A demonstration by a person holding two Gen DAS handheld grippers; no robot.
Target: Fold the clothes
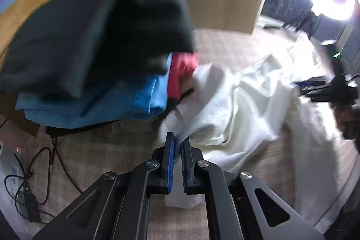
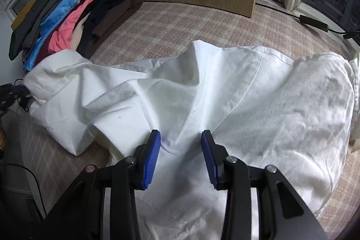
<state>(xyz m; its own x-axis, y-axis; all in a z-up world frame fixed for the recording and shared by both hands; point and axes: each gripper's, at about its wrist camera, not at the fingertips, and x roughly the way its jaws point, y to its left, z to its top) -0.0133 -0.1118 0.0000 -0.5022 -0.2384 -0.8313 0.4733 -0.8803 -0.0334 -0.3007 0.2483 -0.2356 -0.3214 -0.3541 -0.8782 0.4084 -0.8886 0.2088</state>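
The crumpled white cotton garment (image 2: 225, 91) lies spread on the checked pink bed cover (image 2: 171, 24). The left hand-held gripper (image 1: 177, 150) pinches its edge; the right hand-held gripper (image 2: 181, 143) stands half open over the cloth, gripping nothing.

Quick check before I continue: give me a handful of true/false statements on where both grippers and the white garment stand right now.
1. The left gripper is shut on an edge of the white garment. True.
2. The right gripper is clamped tight on the cloth. False: its jaws stand apart over the garment, with a raised fold between them.
3. The white garment is neatly folded. False: it lies spread and crumpled on the checked surface.
4. The stack of folded clothes lies left of the garment in the right wrist view. True.
5. A blue piece is in that stack. True.
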